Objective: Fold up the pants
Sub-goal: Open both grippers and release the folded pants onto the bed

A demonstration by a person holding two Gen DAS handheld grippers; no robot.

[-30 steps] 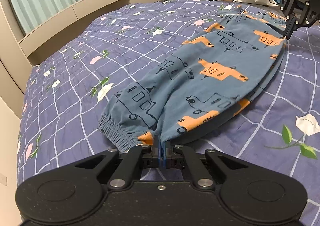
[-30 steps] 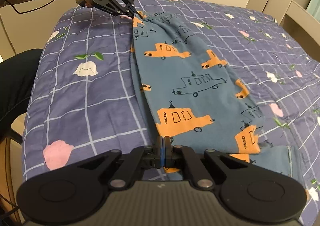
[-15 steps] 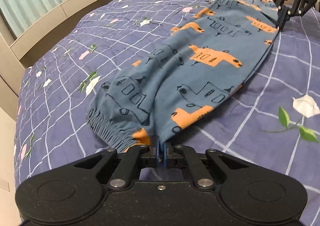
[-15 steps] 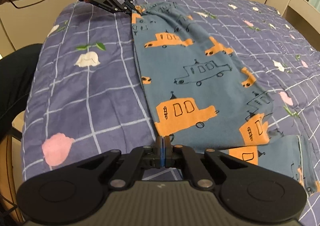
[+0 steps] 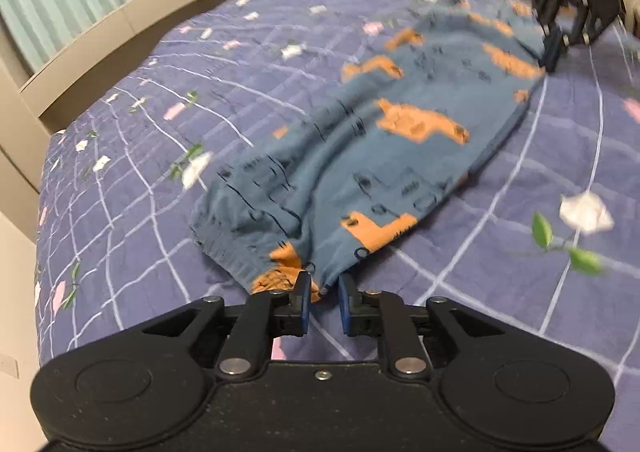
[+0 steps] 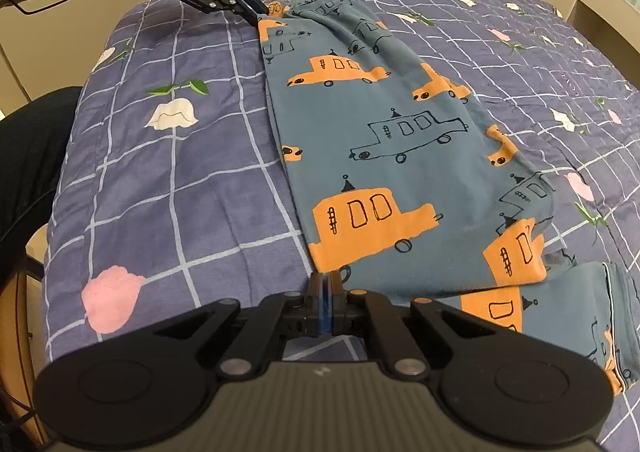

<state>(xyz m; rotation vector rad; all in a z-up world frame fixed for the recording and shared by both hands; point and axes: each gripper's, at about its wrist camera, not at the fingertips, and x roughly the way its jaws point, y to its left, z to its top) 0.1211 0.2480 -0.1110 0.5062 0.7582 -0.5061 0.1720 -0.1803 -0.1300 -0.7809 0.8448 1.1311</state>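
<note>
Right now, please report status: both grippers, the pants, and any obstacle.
Left gripper jaws just opening, pants cuff slipping free. Right gripper shut on the waist edge. Pants flat on the bed, legs stacked. Nothing in the way.

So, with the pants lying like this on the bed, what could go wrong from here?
1. The left tongs have just been opening at the cuff; the fabric may shift as it slips free.
2. The right tongs are shut on the pants near the waist; pulling now could drag the flattened leg out of line.
3. The extra fabric bunched beside the right tongs may fold crooked.
</note>
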